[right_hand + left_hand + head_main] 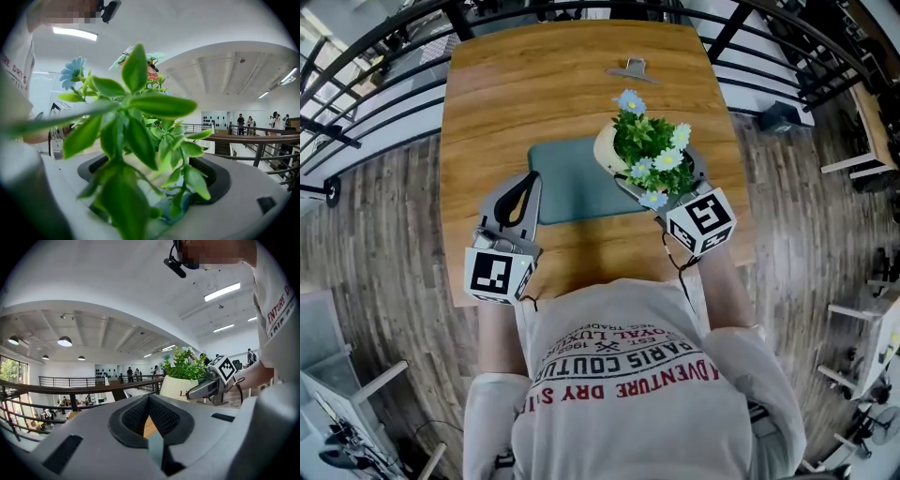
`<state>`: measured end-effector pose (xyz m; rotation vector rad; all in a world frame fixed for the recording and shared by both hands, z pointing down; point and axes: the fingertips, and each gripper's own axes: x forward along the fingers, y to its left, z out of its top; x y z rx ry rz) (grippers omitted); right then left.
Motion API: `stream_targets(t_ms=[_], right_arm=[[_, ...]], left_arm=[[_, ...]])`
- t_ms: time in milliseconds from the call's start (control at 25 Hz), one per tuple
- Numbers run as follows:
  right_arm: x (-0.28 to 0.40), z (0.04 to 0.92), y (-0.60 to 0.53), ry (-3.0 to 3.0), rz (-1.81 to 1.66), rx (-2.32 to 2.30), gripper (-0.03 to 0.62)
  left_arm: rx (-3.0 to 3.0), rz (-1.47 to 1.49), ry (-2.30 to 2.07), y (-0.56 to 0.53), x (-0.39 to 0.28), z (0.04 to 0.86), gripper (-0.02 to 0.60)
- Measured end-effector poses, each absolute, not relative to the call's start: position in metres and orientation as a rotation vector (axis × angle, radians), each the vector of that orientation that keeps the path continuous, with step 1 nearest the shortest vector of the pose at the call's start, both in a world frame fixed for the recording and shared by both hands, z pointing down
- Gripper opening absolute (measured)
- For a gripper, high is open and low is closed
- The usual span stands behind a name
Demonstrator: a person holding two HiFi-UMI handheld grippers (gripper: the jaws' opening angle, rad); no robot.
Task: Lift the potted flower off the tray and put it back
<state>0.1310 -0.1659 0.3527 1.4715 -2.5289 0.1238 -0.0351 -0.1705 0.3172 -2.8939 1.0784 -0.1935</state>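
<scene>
Potted flower (649,148): clamped between the jaws of the right gripper (661,176), tilted, with the tray (567,183) below and left of them. Left gripper (528,181): jaws together, empty, over the surface (544,84).

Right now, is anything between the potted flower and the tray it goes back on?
Nothing visible. The right gripper holds the potted flower tilted over the right end of the teal tray, which is bare. The left gripper sits at the tray's left edge, clear of that spot.
</scene>
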Motion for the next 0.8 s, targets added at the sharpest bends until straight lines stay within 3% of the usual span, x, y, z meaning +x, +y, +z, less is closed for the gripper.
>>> stream_targets(t_ms=[800], right_arm=[[0.071,0.527,-0.206,-2.549,0.230,0.873,0.494]], left_arm=[[-2.937,-0.301,1.421,-0.179,-0.044,0.413,0.012]])
